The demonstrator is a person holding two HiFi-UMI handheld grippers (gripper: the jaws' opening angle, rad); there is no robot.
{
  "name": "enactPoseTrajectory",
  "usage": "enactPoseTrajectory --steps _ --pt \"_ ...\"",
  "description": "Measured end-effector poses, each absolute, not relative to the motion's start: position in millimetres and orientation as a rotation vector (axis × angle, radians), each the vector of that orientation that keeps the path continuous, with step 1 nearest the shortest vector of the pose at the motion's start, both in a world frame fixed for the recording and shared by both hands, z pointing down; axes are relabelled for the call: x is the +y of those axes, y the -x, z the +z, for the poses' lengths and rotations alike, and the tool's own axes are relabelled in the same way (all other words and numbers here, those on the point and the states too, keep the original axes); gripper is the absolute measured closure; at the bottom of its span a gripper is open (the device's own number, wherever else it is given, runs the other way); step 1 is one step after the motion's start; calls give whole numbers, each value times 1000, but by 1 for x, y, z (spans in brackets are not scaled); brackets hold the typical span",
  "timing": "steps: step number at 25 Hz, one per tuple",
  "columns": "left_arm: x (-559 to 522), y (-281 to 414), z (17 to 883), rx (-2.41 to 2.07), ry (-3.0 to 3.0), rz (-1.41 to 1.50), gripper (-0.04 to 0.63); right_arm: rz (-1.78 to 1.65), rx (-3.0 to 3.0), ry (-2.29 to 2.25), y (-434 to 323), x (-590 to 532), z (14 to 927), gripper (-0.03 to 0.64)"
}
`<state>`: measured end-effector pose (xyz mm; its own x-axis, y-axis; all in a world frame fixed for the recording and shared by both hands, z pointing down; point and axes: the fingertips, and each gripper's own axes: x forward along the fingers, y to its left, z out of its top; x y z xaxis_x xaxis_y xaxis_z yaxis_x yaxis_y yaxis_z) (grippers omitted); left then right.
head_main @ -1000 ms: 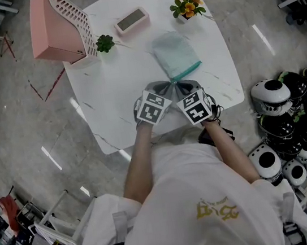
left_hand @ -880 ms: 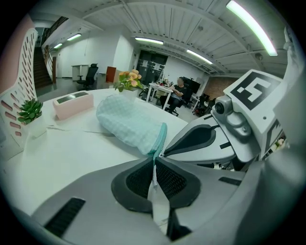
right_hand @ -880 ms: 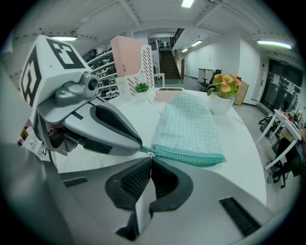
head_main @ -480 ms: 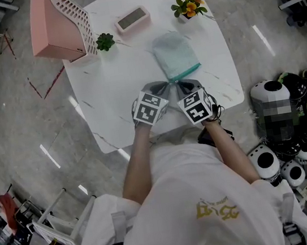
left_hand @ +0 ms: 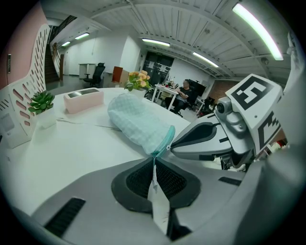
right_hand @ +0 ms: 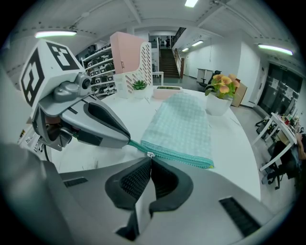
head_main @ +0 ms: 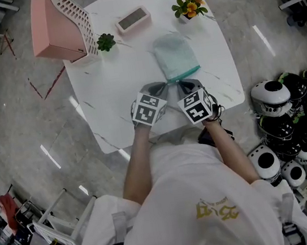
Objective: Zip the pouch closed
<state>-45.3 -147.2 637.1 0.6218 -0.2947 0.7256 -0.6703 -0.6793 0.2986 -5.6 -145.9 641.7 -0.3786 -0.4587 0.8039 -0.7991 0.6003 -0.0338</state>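
A mint-green checked pouch (head_main: 175,56) lies on the white table (head_main: 119,84), its teal zipper edge towards me. My left gripper (head_main: 165,86) is shut on the near left end of that zipper edge; in the left gripper view the teal corner (left_hand: 158,149) runs into the closed pads. My right gripper (head_main: 184,85) sits close beside it, shut on the small metal zipper pull (right_hand: 150,154). In the right gripper view the zipper (right_hand: 179,157) stretches right from the pull, and the left gripper (right_hand: 128,139) pinches the teal tail beside it.
At the table's far side stand a pink file holder (head_main: 58,26), a small green plant (head_main: 105,42), a pink box (head_main: 131,19) and a pot of orange flowers (head_main: 188,5). Several helmets (head_main: 279,100) lie on the floor at the right. The table's near edge (head_main: 145,140) is under my wrists.
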Motion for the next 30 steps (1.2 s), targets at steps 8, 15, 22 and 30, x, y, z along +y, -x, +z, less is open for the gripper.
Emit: enactPoseTrajectory --steps 8,15,22,30 --pt "-150 59 637 -792 -2261 878 561 550 -2011 -1021 -3 -151 641 600" --pt "-154 66 639 -817 -2247 868 561 564 -1993 -1039 -11 -155 643 600" --pt "-156 71 640 -833 -2236 860 561 569 -1985 -1043 -17 -157 644 601" --pt "-159 71 639 -841 -2233 860 561 573 -1981 -1042 -24 -159 644 600"
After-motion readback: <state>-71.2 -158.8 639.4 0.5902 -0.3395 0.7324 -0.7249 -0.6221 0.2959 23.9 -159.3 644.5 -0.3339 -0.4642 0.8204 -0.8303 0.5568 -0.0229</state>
